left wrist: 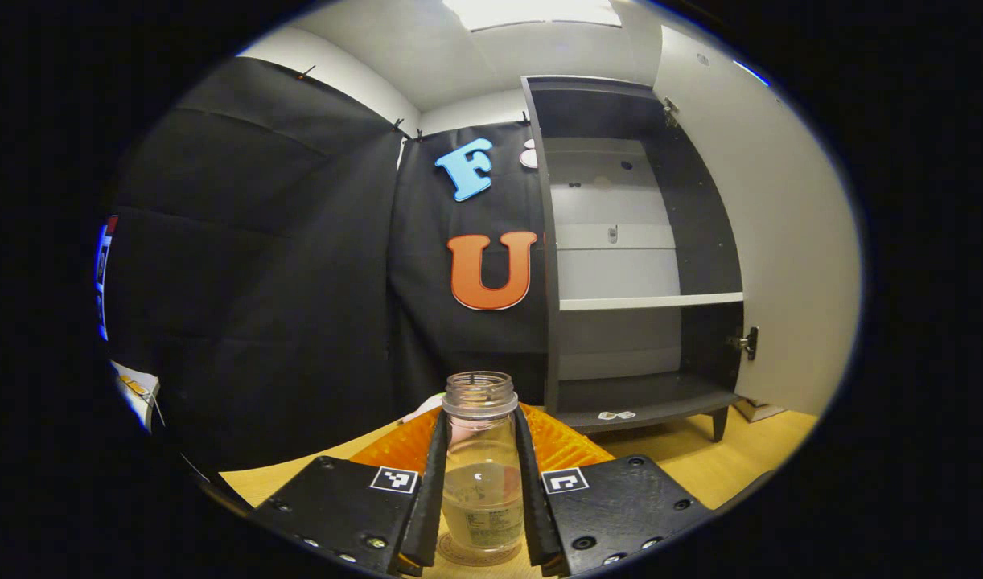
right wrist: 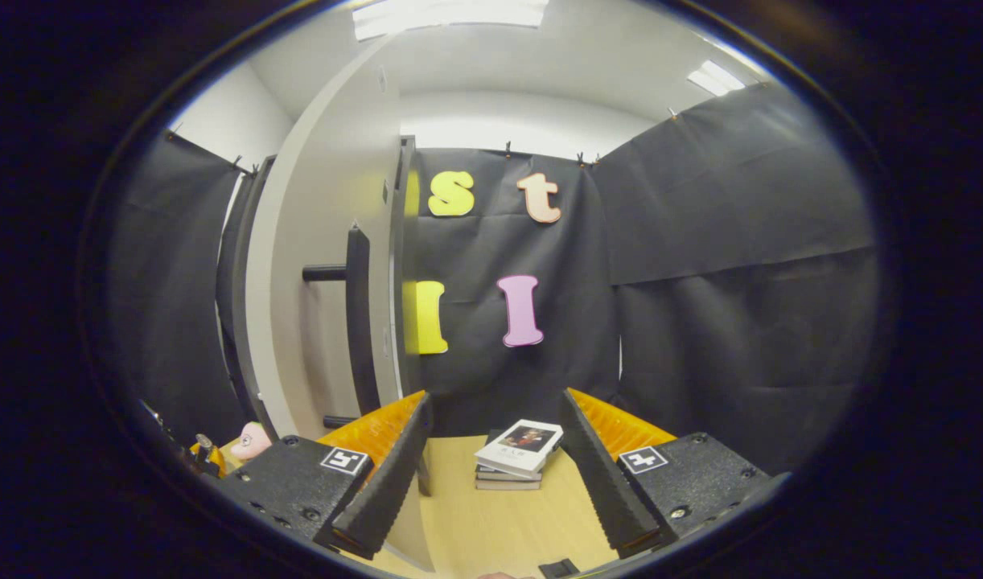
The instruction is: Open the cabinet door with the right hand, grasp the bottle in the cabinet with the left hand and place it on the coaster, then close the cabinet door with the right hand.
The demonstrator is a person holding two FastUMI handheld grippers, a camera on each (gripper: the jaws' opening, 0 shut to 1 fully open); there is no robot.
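The left gripper (left wrist: 482, 482) has its two fingers pressed against either side of a clear bottle (left wrist: 482, 462), which stands upright with no cap on and a little liquid in the bottom. The bottle's base sits on a round coaster (left wrist: 475, 555) on the wooden table (left wrist: 733, 466). Behind the bottle and to its right stands the cabinet (left wrist: 636, 257), dark inside, with a white shelf (left wrist: 651, 301) across its middle. Its white door (left wrist: 773, 241) is swung wide open on the far side of the cabinet from the bottle.

In the right gripper view the right gripper (right wrist: 491, 474) has its fingers spread wide with nothing between them. The cabinet door (right wrist: 331, 281) stands just to its left, seen from the outside, with the long dark handle (right wrist: 359, 322) running upright on it. Beyond the open fingers, a small stack of books (right wrist: 517, 454) lies on the table (right wrist: 499, 523), to the right of the door.
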